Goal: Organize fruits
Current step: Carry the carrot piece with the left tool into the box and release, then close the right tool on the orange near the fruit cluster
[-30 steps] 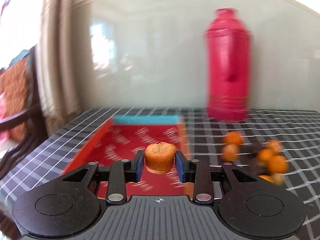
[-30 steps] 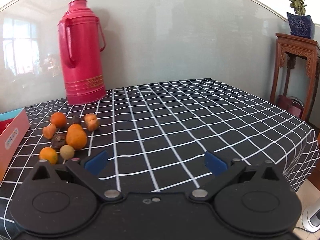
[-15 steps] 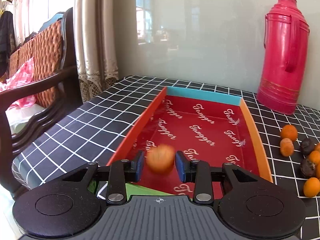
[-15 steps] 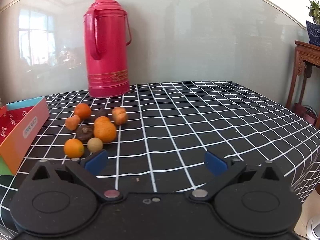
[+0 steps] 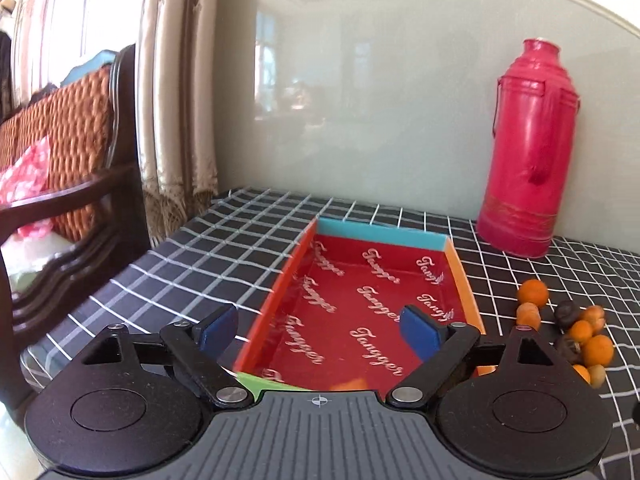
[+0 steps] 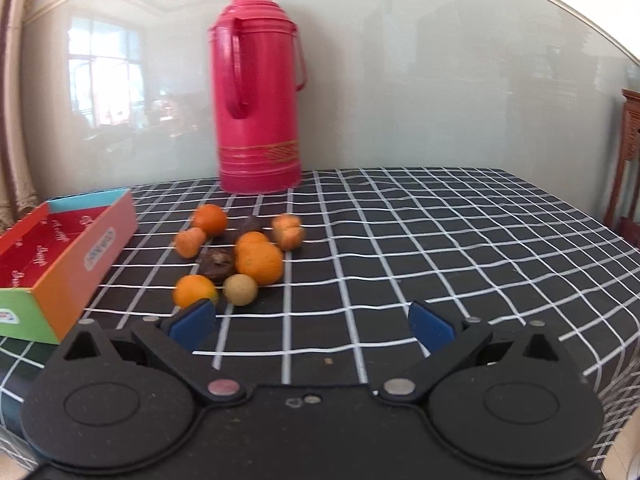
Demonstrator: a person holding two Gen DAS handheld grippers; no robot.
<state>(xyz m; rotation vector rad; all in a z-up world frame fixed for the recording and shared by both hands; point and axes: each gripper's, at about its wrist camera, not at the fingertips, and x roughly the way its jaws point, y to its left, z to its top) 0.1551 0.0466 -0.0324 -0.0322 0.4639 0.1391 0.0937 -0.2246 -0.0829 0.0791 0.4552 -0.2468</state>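
Observation:
The red-lined box (image 5: 372, 304) lies open on the checked tablecloth, right under my left gripper (image 5: 318, 326). Its jaws are opening wide with nothing between them. A sliver of an orange fruit (image 5: 350, 384) shows on the box floor at the near end, mostly hidden by the gripper body. A pile of several fruits (image 5: 576, 332) sits to the right of the box. In the right wrist view the same pile (image 6: 240, 252) holds small oranges, a dark fruit (image 6: 217, 262) and a pale round one (image 6: 240, 289). My right gripper (image 6: 311, 322) stands open and empty just short of it.
A tall red thermos (image 6: 258, 92) stands behind the fruits against the glossy wall, also in the left wrist view (image 5: 528, 152). A dark wooden chair (image 5: 80, 208) and curtains stand off the table's left edge. The box's orange side wall (image 6: 76, 272) is left of the pile.
My left gripper spread its jaws and let go of the orange fruit, which dropped into the box. The right gripper swung left, bringing the fruit pile nearer its middle.

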